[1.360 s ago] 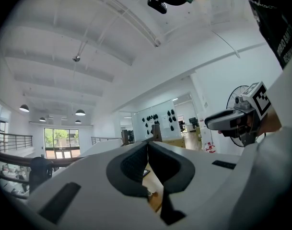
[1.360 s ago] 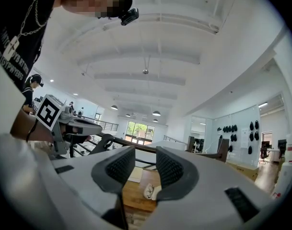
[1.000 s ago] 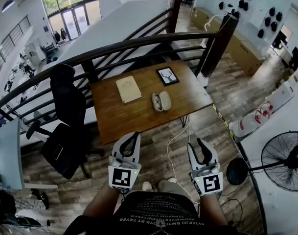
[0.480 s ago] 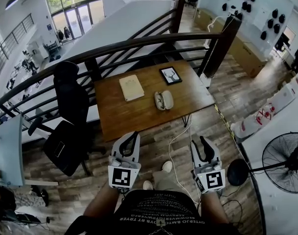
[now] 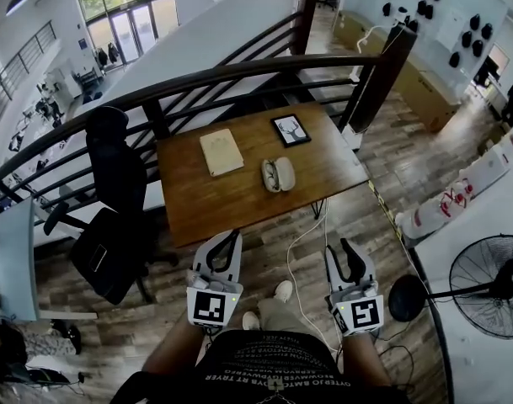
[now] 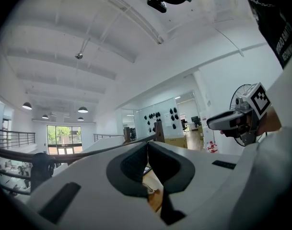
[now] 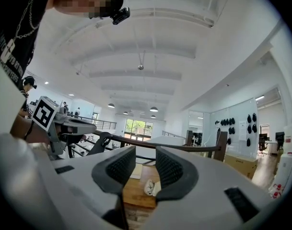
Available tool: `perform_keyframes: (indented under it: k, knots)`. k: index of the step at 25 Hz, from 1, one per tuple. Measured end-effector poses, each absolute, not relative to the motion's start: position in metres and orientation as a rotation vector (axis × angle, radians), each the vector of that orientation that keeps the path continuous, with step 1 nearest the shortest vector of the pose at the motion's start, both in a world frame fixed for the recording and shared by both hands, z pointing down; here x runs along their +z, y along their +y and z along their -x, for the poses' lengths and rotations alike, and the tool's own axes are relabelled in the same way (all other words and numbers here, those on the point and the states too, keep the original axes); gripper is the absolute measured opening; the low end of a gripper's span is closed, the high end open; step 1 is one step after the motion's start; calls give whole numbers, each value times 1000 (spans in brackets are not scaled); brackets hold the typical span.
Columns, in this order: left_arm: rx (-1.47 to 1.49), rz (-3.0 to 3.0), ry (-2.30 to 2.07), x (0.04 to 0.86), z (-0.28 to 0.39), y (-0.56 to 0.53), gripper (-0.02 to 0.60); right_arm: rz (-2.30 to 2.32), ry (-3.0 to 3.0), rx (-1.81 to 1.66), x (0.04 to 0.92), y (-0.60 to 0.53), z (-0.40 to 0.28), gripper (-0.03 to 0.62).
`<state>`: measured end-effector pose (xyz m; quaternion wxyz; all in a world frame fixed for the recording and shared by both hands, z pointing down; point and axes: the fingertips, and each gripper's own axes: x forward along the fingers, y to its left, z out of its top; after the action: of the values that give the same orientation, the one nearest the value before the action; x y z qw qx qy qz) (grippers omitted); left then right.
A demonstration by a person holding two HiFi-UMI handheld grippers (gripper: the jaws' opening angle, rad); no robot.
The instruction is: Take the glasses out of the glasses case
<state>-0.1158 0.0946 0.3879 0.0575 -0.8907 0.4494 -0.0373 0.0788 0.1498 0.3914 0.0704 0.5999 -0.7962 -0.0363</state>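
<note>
An open white glasses case (image 5: 278,174) lies in the middle of the wooden table (image 5: 222,200), with the glasses (image 5: 268,175) in its left half. Both grippers are held level near the person's body, short of the table's near edge and well apart from the case. My left gripper (image 5: 230,241) is shut with nothing in it; its pads (image 6: 136,164) meet. My right gripper (image 5: 340,252) is open and its jaws are closing with nothing between them. Between the right pads (image 7: 121,168), the case (image 7: 153,187) shows far ahead.
A cream book (image 5: 221,151) and a framed picture (image 5: 290,130) lie at the table's far side. A black office chair (image 5: 113,217) stands left of the table, with a dark railing (image 5: 239,74) behind. A cable (image 5: 302,242) trails on the floor, and a fan (image 5: 492,280) stands at the right.
The person's foot has stepped forward on the floor. Both grippers keep much the same place in front of the body.
</note>
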Motion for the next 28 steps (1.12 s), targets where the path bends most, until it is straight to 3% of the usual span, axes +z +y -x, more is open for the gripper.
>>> perform_keyframes:
  k: [28]
  knots:
    - [-142, 2712, 1445, 409, 64, -35, 29, -1688, -2447, -27, 418, 8, -126, 120]
